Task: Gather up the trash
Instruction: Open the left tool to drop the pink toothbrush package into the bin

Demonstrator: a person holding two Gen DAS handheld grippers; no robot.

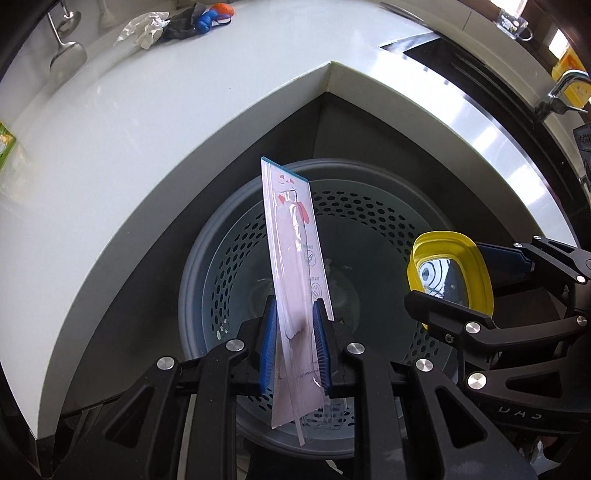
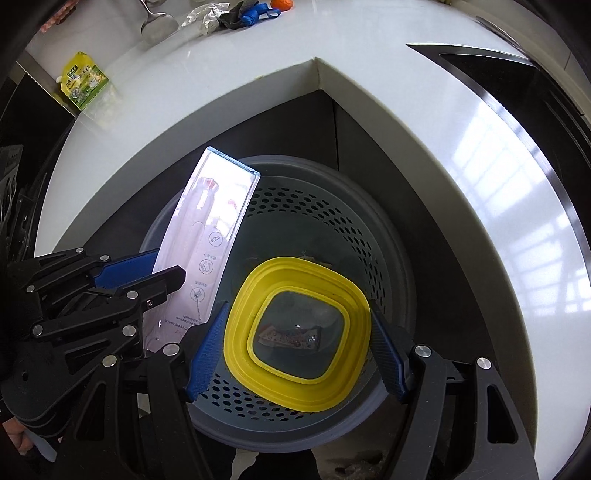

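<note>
A grey perforated trash basket [image 1: 388, 206] [image 2: 384, 236] stands on the floor in the corner under a white counter. My left gripper [image 1: 295, 343] is shut on a long clear toothbrush blister pack [image 1: 291, 236] and holds it upright over the basket; the pack also shows in the right wrist view [image 2: 207, 236]. My right gripper [image 2: 299, 350] is shut on a yellow container [image 2: 299, 328] with a clear bottom, held over the basket mouth; it also shows in the left wrist view [image 1: 450, 273]. Some trash lies at the basket's bottom.
The white L-shaped counter [image 1: 147, 122] wraps around the basket. On its far part lie crumpled plastic [image 1: 142, 29], a dark cloth with blue and orange items [image 1: 207, 18], and a green carton [image 2: 85, 81]. Ladles [image 1: 66, 51] hang at the back. A dark sink [image 1: 461, 62] is at right.
</note>
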